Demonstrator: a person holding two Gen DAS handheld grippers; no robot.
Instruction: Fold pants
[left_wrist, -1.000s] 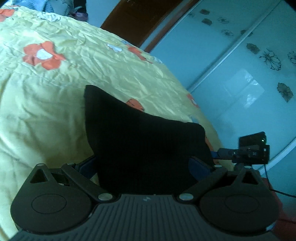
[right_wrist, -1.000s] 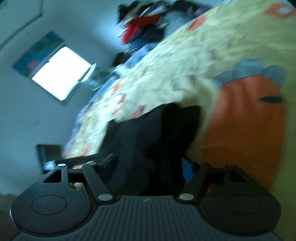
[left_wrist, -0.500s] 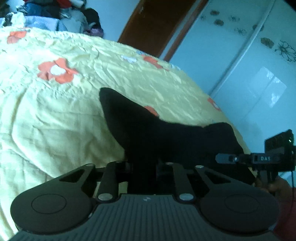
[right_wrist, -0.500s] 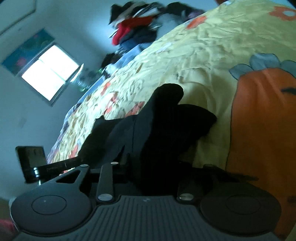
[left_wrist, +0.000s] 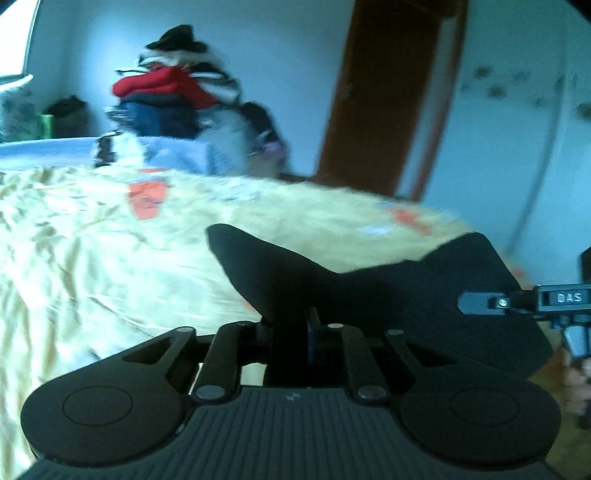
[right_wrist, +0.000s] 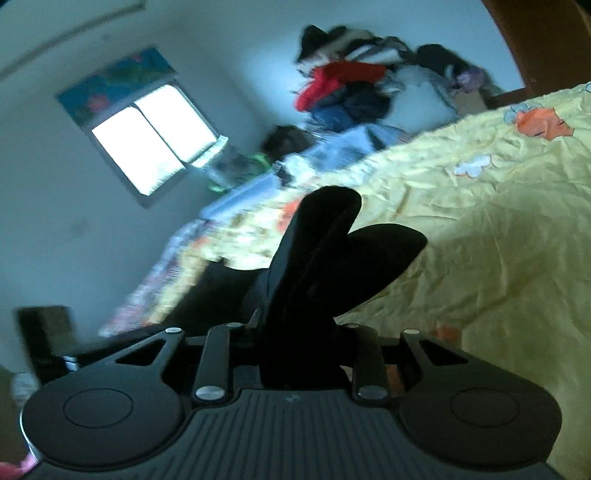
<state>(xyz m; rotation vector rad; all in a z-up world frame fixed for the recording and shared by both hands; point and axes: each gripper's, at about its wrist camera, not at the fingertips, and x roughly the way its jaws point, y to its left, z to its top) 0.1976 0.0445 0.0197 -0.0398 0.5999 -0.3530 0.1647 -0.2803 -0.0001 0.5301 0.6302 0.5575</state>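
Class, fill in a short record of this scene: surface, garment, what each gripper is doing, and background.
surface: bed with yellow flowered sheet
garment: black pants, lifted at one edge
left gripper: jaws opening slightly, black cloth pinched between them
right gripper: jaws opening slightly, bunched cloth between them
background: clothes pile, window, brown door

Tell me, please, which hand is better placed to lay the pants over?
Left, probably: pants spread flat from the left tool, bedspread ahead; the right tool holds a bunch. Both tools' jaws are opening, cloth between.
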